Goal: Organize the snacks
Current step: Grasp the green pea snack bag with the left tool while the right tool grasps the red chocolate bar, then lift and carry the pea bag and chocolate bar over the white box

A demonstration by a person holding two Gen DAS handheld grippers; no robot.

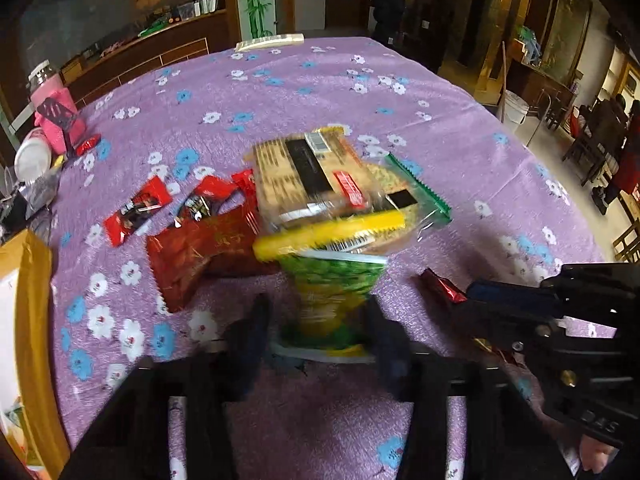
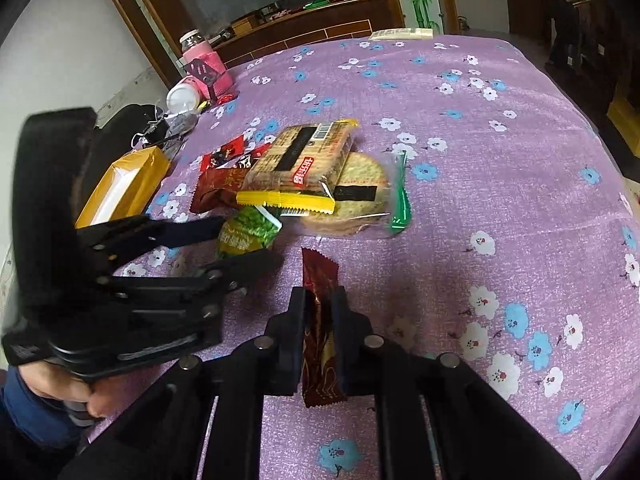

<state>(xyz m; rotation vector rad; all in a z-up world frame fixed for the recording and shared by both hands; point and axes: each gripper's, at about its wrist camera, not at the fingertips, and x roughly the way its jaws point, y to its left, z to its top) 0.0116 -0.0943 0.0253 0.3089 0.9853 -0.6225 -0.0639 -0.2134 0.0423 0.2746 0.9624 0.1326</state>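
Note:
My left gripper [image 1: 316, 320] is shut on a green-and-yellow snack bag [image 1: 332, 292], blurred in the left wrist view; it also shows in the right wrist view [image 2: 246, 232]. My right gripper [image 2: 320, 304] is shut on a dark red snack bar [image 2: 320, 320], which shows at the right of the left wrist view [image 1: 442, 286]. Ahead lies a pile: a yellow-edged cracker pack [image 2: 300, 164] [image 1: 312, 176] over a clear bag of round crackers [image 2: 360, 192], a dark red packet [image 1: 192, 256] [image 2: 218, 188] and small red sachets [image 1: 136, 210].
A yellow-taped cardboard box [image 2: 124, 184] [image 1: 32, 320] stands at the table's left edge. A pink bottle [image 2: 204, 64], a white cup [image 2: 182, 98] and clutter sit at the far left. The purple flowered tablecloth [image 2: 500, 160] stretches to the right.

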